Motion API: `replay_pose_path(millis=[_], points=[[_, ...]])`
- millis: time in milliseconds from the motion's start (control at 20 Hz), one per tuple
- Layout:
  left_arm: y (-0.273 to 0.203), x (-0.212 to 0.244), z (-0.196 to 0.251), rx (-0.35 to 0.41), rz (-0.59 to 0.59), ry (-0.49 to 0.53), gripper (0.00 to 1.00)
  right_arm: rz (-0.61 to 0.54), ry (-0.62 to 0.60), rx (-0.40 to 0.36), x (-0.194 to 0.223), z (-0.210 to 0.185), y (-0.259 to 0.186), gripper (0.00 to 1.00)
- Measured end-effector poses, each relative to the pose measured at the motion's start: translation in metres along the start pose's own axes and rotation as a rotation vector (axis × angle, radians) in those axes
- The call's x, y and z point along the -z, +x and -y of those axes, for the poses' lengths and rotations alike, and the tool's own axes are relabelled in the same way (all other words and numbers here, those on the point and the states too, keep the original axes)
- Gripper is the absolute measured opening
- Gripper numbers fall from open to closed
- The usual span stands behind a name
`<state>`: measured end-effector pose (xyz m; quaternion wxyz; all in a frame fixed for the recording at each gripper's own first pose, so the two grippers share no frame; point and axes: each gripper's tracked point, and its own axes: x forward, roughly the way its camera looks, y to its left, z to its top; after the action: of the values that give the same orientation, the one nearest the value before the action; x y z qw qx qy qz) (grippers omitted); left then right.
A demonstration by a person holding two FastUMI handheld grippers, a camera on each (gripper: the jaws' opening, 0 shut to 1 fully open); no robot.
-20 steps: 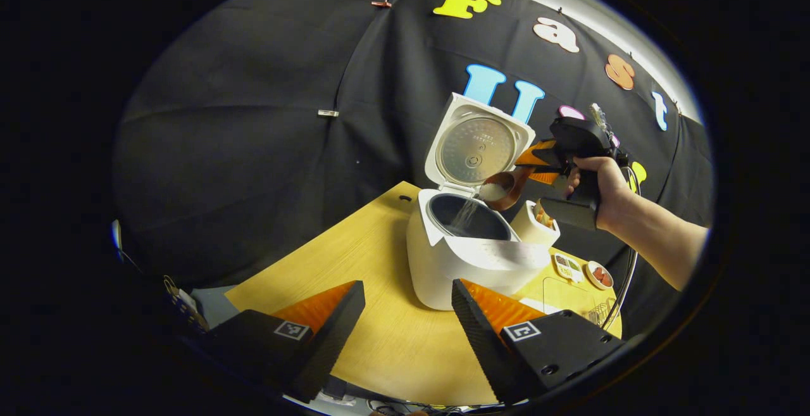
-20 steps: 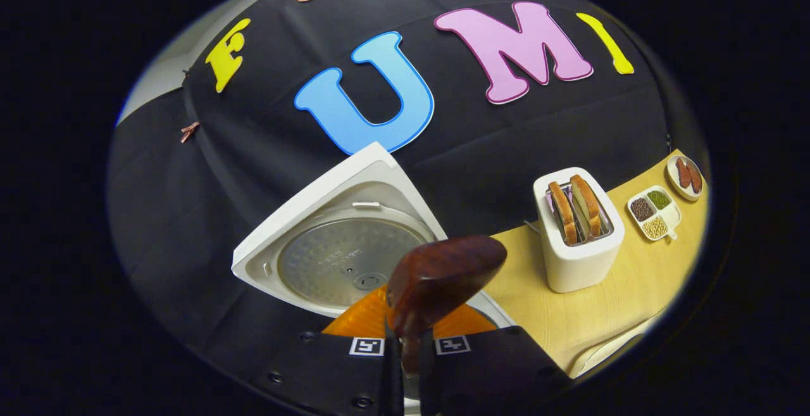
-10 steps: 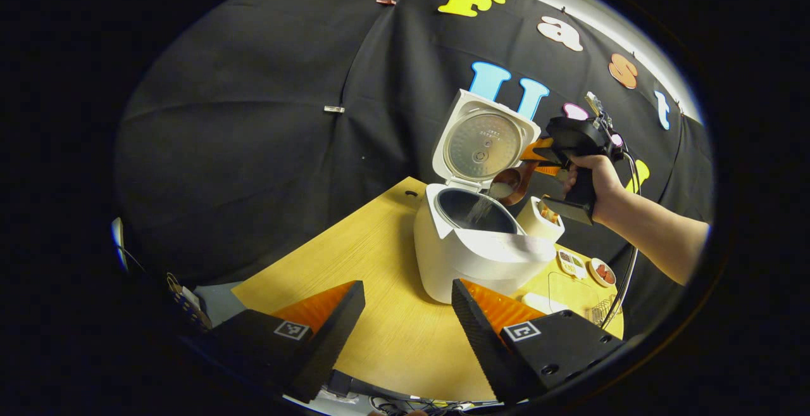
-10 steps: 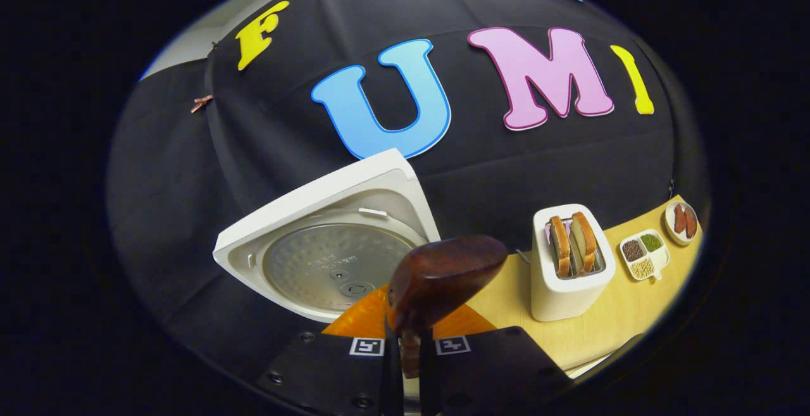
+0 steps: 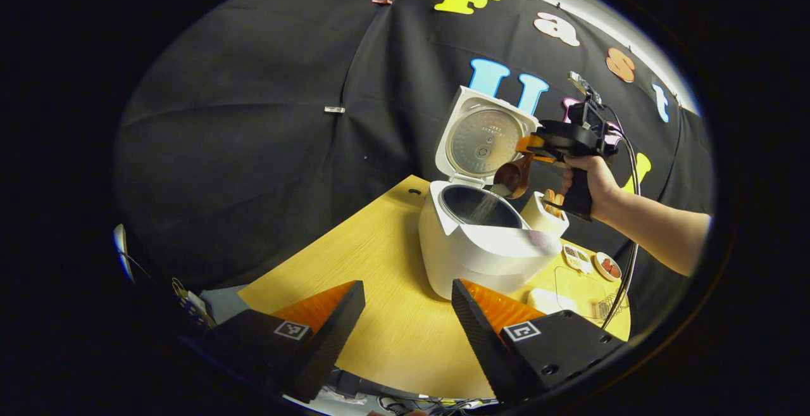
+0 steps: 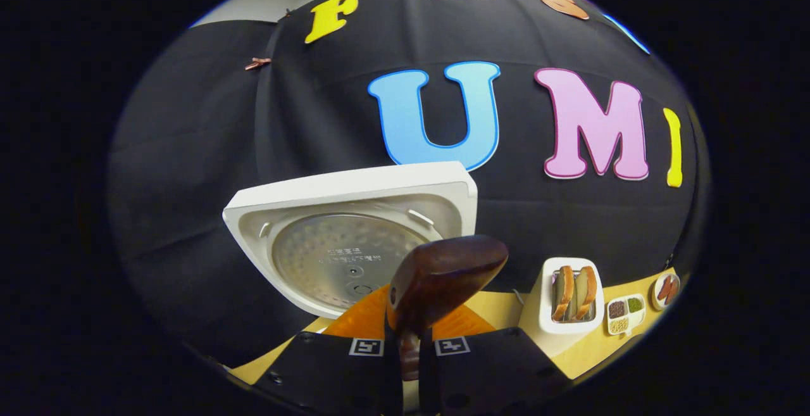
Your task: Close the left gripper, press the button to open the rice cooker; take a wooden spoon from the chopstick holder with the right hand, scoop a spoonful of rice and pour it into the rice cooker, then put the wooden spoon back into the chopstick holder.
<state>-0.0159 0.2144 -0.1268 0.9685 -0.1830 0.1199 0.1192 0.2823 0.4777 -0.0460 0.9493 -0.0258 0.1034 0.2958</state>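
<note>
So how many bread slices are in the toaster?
2, standing side by side in the slots of the white toaster, right of the wooden spoon: left slice, right slice. None seem hidden.

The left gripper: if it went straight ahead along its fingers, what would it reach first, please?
Probably the rice cooker. It stands on the table just ahead of the left gripper, slightly toward the right finger, with bare tabletop before it. Depth is hard to judge here.

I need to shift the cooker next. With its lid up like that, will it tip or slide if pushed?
The rice cooker looks squat and broad-based, so probably slides on the smooth table rather than tips. The raised lid likely makes it back-heavy; push low.
</note>
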Motion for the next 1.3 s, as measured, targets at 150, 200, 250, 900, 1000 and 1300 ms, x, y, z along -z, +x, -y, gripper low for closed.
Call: replay_pose_path(millis=[150,200,250,900,1000,1300], points=[[0.000,0.002,0.001,-0.005,-0.006,-0.008,0.96,0.025,-0.175,-0.045,-0.001,-0.015,-0.002,0.14],[-0.001,0.004,0.000,-0.006,-0.009,-0.009,0.96,0.033,-0.223,-0.064,0.000,-0.020,-0.002,0.14],[-0.002,0.005,0.000,-0.007,-0.012,-0.011,0.97,0.034,-0.259,-0.080,0.005,-0.026,-0.001,0.14],[-0.002,0.000,0.019,0.004,0.009,0.035,0.95,-0.001,-0.218,-0.195,0.013,-0.035,-0.024,0.14],[-0.001,0.001,0.028,0.020,0.008,0.050,0.97,-0.012,-0.104,-0.180,0.002,-0.017,-0.033,0.14],[0.009,0.003,0.070,0.105,0.011,0.105,0.95,0.006,0.130,-0.076,-0.033,0.073,-0.086,0.14]])
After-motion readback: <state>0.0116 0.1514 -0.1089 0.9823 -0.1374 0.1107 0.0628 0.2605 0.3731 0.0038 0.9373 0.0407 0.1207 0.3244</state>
